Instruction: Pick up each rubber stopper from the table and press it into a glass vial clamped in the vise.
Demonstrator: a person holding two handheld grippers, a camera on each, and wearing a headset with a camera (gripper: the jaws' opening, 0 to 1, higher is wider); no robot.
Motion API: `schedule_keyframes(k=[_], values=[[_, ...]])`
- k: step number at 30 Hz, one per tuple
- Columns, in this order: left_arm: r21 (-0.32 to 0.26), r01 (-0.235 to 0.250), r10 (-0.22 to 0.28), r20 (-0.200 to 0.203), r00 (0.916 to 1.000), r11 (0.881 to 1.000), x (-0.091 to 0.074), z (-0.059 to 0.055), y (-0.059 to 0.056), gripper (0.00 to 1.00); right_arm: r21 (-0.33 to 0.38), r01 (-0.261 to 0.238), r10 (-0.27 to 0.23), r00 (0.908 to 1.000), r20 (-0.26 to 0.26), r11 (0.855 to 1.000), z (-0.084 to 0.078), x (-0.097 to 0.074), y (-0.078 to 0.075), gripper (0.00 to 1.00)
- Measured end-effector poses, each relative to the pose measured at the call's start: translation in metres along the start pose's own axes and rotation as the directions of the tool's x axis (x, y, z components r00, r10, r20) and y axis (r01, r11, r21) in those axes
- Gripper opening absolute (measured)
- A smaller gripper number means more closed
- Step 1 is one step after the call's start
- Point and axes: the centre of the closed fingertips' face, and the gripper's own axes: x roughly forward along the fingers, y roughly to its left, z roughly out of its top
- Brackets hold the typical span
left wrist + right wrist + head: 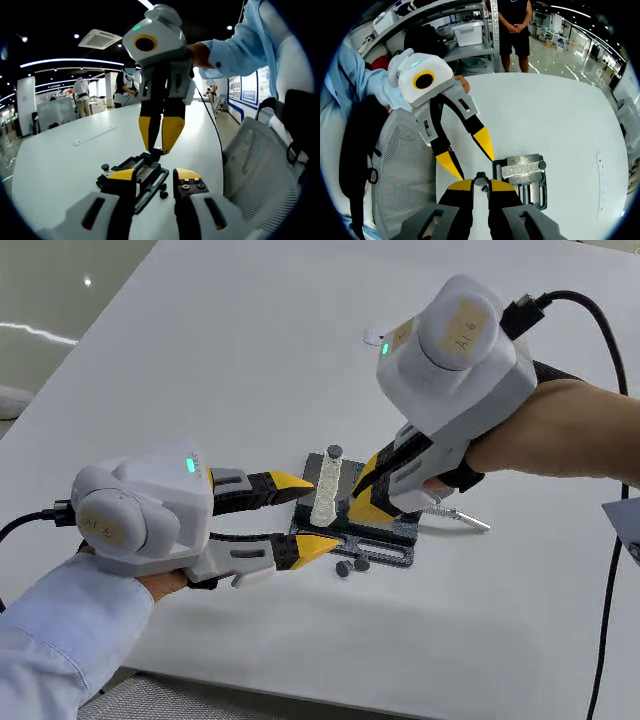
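Observation:
A small black vise (385,537) with pale padded jaws sits mid-table. A vial topped by a dark stopper (334,451) stands at its far end, also seen as the capped vial (541,164). Two loose rubber stoppers (352,566) lie on the table by the vise's near edge, and the same loose stoppers (163,191) lie beside the vise (145,176). My right gripper (358,504) points down over the vise, shut on a dark rubber stopper (480,179). My left gripper (303,514) stands open just left of the vise, nothing between its fingers.
The vise's metal screw handle (458,516) sticks out to the right. A black cable (610,540) trails down the table's right side. A mesh chair (260,165) stands at the near table edge. The white tabletop (250,350) spreads wide behind the vise.

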Motion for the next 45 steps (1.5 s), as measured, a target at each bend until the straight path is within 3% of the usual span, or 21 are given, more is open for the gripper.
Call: schedule_keyframes(k=[13, 28, 45], values=[[0.044, 0.007, -0.007, -0.016, 0.9999, 0.999, 0.003, 0.002, -0.004, 0.16, -0.019, -0.031, 0.029, 0.9969, -0.073, 0.999, -0.002, 0.009, 0.005, 0.07], [0.086, 0.007, -0.004, -0.037, 0.9993, 0.996, 0.004, 0.002, -0.005, 0.05, -0.023, -0.046, 0.044, 0.9951, -0.089, 0.999, 0.001, 0.011, 0.005, 0.07], [0.072, 0.004, -0.001, -0.036, 0.9994, 0.997, 0.004, 0.000, -0.005, 0.03, -0.035, -0.049, 0.045, 0.9924, -0.115, 0.998, 0.003, 0.012, 0.006, 0.07]])
